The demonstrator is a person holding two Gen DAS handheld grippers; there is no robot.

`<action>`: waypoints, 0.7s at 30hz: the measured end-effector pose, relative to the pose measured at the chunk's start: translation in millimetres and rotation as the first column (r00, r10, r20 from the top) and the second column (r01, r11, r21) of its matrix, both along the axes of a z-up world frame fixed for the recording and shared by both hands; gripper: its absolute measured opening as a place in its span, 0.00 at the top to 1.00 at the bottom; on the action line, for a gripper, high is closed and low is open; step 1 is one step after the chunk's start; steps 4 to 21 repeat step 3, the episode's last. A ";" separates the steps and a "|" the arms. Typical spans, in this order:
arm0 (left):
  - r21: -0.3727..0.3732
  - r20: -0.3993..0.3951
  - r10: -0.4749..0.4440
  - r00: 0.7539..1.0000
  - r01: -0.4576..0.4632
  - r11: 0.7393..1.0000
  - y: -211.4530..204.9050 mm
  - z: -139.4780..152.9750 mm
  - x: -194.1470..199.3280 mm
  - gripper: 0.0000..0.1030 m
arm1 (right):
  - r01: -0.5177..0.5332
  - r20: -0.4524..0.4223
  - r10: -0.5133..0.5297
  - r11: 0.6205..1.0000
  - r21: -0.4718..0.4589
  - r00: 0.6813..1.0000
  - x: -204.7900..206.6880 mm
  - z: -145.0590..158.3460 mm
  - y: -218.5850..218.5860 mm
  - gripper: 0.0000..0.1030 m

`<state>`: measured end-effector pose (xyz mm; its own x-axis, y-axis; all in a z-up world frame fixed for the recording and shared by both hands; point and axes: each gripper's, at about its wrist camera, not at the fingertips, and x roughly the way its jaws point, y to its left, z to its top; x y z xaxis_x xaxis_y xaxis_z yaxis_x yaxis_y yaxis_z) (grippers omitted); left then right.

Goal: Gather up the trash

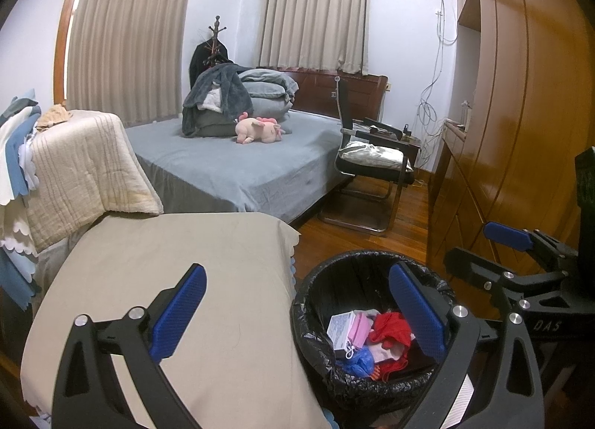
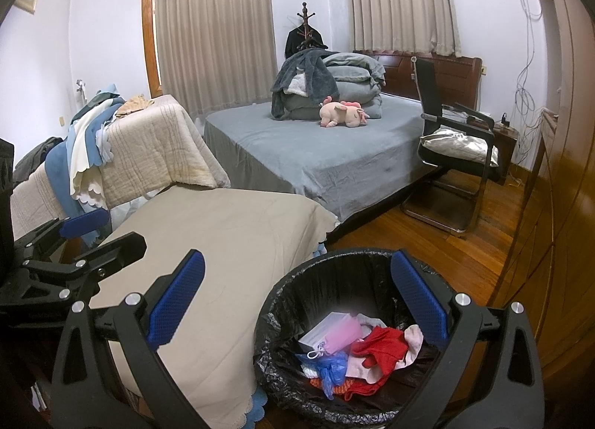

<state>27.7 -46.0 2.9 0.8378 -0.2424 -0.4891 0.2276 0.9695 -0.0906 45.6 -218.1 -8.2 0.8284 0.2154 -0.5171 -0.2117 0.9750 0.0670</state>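
Bin (image 2: 282, 302) sits at the lower centre of the frame, black liner in, already loaded: red cloth (image 2: 383, 349), a pink-and-white box (image 2: 334, 328), blue plastic (image 2: 331, 369). Looks nearly done. The beige-covered table (image 2: 223, 243) left of it shows no litter. Right gripper (image 2: 297, 298) wide, empty; left gripper (image 1: 297, 313) wide, empty too. The bin's bottom is buried and the floor behind it is hidden.
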 end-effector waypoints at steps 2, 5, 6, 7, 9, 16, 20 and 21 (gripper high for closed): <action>-0.001 0.001 0.000 1.000 0.000 1.000 -0.3 0.4 0.4 0.06 | -0.001 0.000 0.001 1.000 0.000 1.000 -0.3 0.5 0.6 0.05; 0.000 0.001 0.000 1.000 0.000 1.000 0.2 -0.4 -0.1 0.06 | -0.001 0.000 0.001 1.000 0.000 1.000 -0.3 0.5 0.6 0.05; 0.000 0.001 0.000 1.000 0.000 1.000 0.2 -0.4 -0.1 0.06 | -0.001 0.000 0.001 1.000 0.000 1.000 -0.3 0.5 0.6 0.05; 0.000 0.001 0.000 1.000 0.000 1.000 0.2 -0.4 -0.1 0.06 | -0.001 0.000 0.001 1.000 0.000 1.000 -0.3 0.5 0.6 0.05; 0.000 0.001 0.000 1.000 0.000 1.000 0.2 -0.4 -0.1 0.06 | -0.001 0.000 0.001 1.000 0.000 1.000 -0.3 0.5 0.6 0.05; 0.000 0.001 0.000 1.000 0.000 1.000 0.2 -0.4 -0.1 0.06 | -0.001 0.000 0.001 1.000 0.000 1.000 -0.3 0.5 0.6 0.05; 0.000 0.001 0.000 1.000 0.000 1.000 0.2 -0.4 -0.1 0.06 | -0.001 0.000 0.001 1.000 0.000 1.000 -0.3 0.5 0.6 0.05; 0.000 0.001 0.000 1.000 0.000 1.000 0.2 -0.4 -0.1 0.06 | -0.001 0.000 0.001 1.000 0.000 1.000 -0.3 0.5 0.6 0.05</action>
